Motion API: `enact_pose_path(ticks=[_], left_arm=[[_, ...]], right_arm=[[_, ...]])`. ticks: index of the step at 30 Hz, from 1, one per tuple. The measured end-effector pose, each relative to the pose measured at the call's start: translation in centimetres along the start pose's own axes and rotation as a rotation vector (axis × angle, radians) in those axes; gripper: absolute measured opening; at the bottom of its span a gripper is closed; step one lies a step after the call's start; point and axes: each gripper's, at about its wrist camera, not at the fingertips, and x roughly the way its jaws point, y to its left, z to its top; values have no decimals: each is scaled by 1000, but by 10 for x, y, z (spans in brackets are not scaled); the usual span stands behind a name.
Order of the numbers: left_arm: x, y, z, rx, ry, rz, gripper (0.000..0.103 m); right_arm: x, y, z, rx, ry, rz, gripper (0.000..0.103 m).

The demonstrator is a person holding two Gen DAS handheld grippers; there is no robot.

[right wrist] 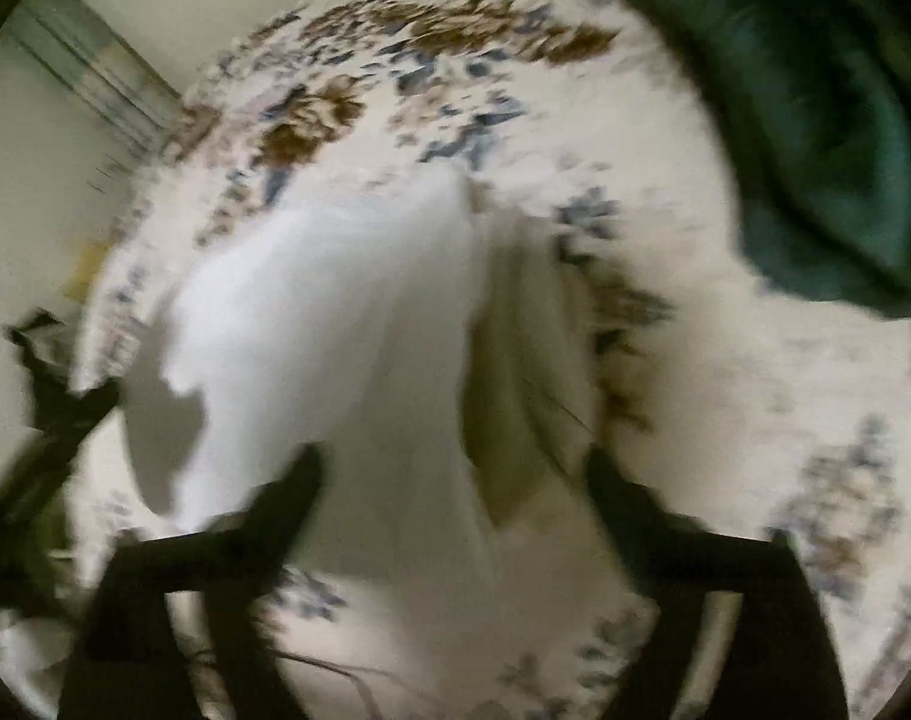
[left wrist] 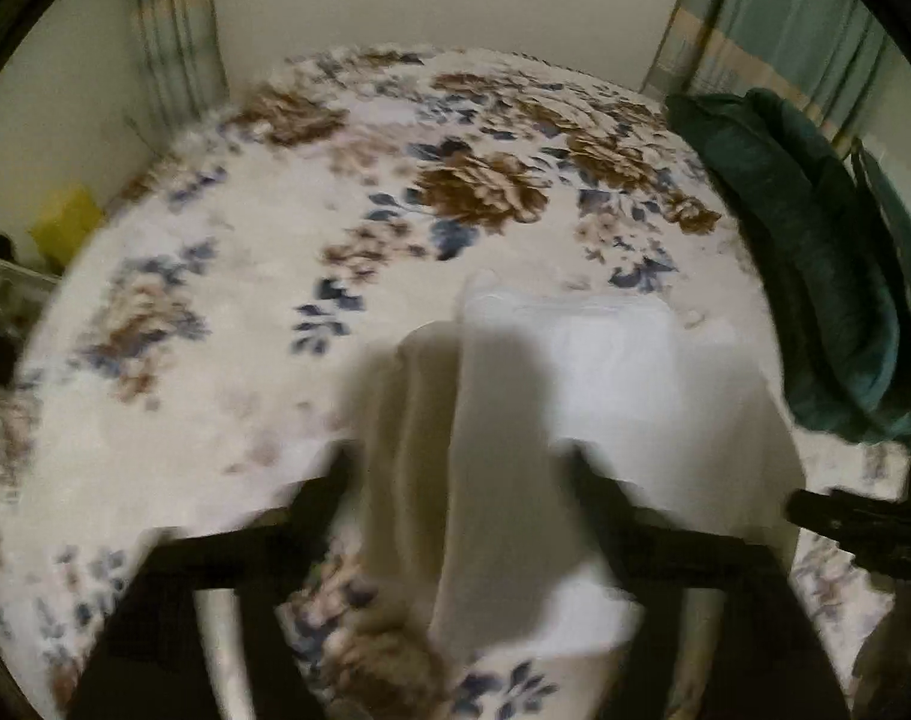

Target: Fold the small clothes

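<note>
A small white garment lies on a floral blanket, one part lifted and draped. My left gripper has its black fingers spread wide on either side of the raised cloth fold; whether it pinches cloth is hidden by blur. In the right wrist view the same white garment hangs between the spread fingers of my right gripper. The right gripper also shows at the right edge of the left wrist view. The left gripper shows at the left edge of the right wrist view.
A dark green cushion or blanket is piled at the right side of the bed; it also shows in the right wrist view. Walls and striped curtains stand behind the bed. A yellow object lies off the left edge.
</note>
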Motion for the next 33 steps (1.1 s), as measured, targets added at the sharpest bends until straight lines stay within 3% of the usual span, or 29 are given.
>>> enact_pose_path(ticks=[3, 8, 14, 25, 33], left_arm=[[-31, -4, -21, 16, -20, 41, 103], [-85, -9, -41, 0, -29, 62, 103], [-185, -29, -64, 18, -84, 68, 103], [-377, -65, -115, 57, -219, 65, 103], [-487, -79, -146, 52, -338, 57, 103]], right_arm=[[-33, 6, -32, -48, -52, -171, 103], [-109, 5, -80, -36, -132, -261, 103], [-232, 7, -131, -19, -257, -291, 103], [-456, 21, -262, -60, -435, -291, 103], [-573, 21, -334, -87, -553, -248, 103]])
